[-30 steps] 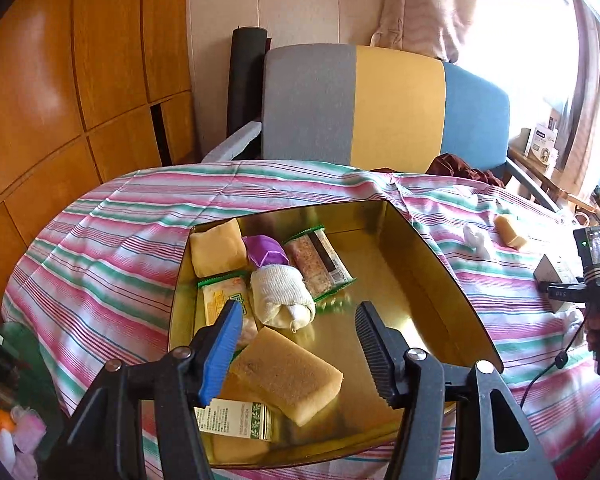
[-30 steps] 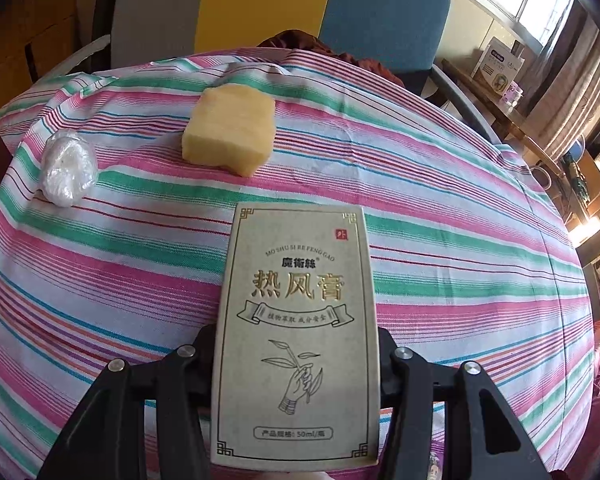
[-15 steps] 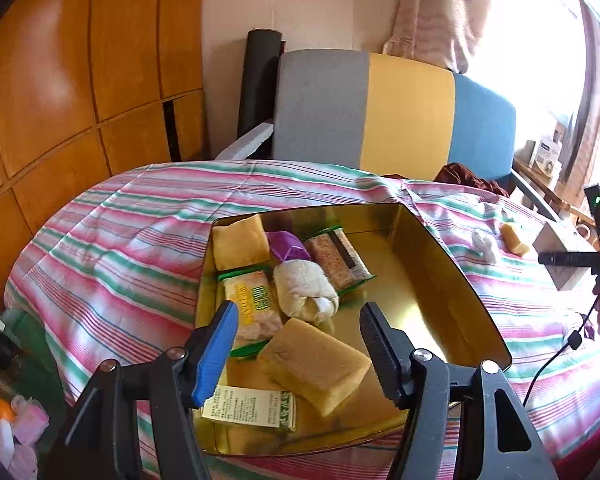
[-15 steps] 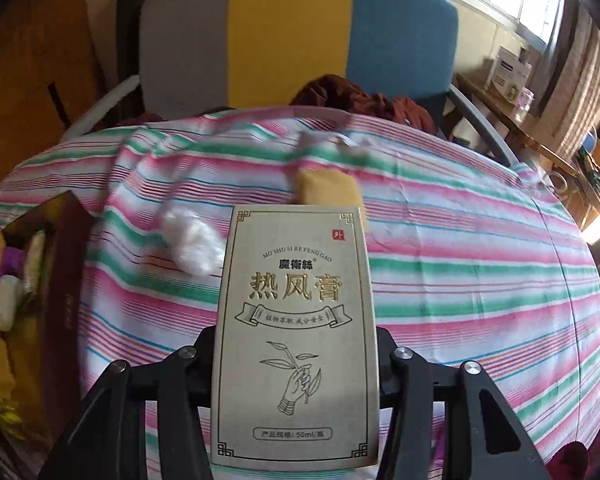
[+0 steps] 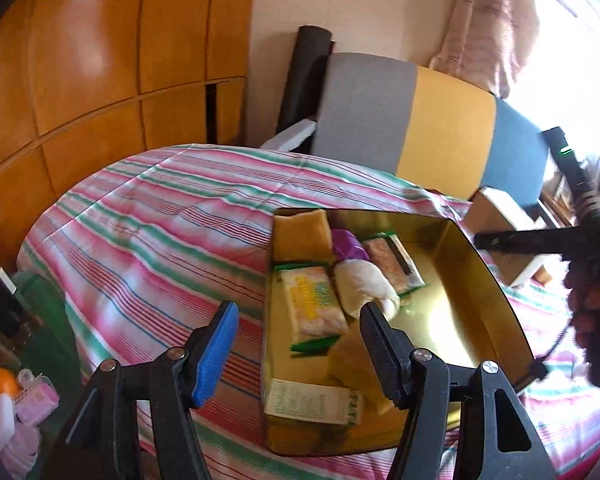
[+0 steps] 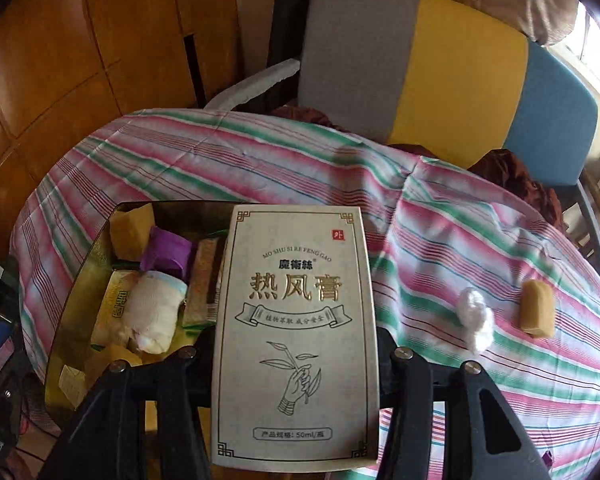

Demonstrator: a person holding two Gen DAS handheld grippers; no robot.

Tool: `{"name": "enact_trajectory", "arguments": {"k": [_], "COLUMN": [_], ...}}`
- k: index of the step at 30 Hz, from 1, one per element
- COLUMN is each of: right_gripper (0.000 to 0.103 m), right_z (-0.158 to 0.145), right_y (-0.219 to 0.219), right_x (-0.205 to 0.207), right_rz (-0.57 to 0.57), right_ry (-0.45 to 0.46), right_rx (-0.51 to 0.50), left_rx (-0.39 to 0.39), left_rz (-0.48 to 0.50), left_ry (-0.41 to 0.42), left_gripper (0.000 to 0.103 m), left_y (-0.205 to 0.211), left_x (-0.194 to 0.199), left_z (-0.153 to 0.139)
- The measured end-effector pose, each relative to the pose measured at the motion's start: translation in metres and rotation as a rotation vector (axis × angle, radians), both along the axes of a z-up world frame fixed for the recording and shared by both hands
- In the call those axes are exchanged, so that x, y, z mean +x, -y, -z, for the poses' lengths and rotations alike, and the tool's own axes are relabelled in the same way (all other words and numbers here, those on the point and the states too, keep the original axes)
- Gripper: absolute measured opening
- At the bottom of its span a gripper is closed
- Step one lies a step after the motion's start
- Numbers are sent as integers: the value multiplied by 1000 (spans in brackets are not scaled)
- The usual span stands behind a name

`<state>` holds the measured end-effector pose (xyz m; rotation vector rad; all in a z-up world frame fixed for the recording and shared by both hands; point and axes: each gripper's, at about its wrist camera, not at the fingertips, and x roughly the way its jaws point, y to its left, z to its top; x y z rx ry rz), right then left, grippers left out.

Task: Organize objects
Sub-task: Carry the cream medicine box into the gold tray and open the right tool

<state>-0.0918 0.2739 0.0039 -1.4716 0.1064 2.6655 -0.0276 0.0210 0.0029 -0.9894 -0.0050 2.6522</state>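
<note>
1. The right gripper [image 6: 296,364] is clenched on an upright pale ointment box [image 6: 296,332] printed with gold Chinese characters and a hand holding a sprig — the box is lifted beside the right edge of the gold tray [image 6: 66,312].
2. The left gripper [image 5: 298,344] is released and holds nothing; its blue-padded finger is over the striped cloth and its black finger over the tray's near part.
3. Inside the gold tray [image 5: 483,280] lie a printed carton [image 5: 311,402], yellow sponges [image 5: 301,232], a green-edged snack packet [image 5: 313,310], a rolled white cloth [image 5: 363,286], a purple item [image 5: 349,244] and a second packet [image 5: 391,264].
4. On the desk's striped tablecloth [image 6: 260,160], right of the box, a white plastic wad [image 6: 475,320] sits just beside a yellow sponge block [image 6: 535,314].
5. Beyond the desk stands a grey-yellow-blue chair [image 6: 439,68].
</note>
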Motion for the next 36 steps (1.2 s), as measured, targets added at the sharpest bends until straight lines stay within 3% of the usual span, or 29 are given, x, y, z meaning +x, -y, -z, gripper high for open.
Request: {"name": "enact_trajectory", "arguments": {"k": [8, 15, 26, 36], "right_gripper": [52, 57, 58, 58], "right_z": [44, 62, 18, 6], "right_y": [18, 8, -5, -63], "right_x": [-54, -59, 7, 94], "right_rz": [41, 44, 31, 133], "right_ry": [97, 119, -74, -133], "right_rx": [102, 69, -15, -41], "left_rx": [-7, -24, -41, -73], "left_rz": [-24, -20, 8, 54], "left_ry": [2, 19, 5, -8], "left_gripper": [64, 64, 66, 66], "left_y": [8, 5, -6, -24], "left_x": [-6, -7, 3, 15], "left_z": [3, 8, 7, 3]}}
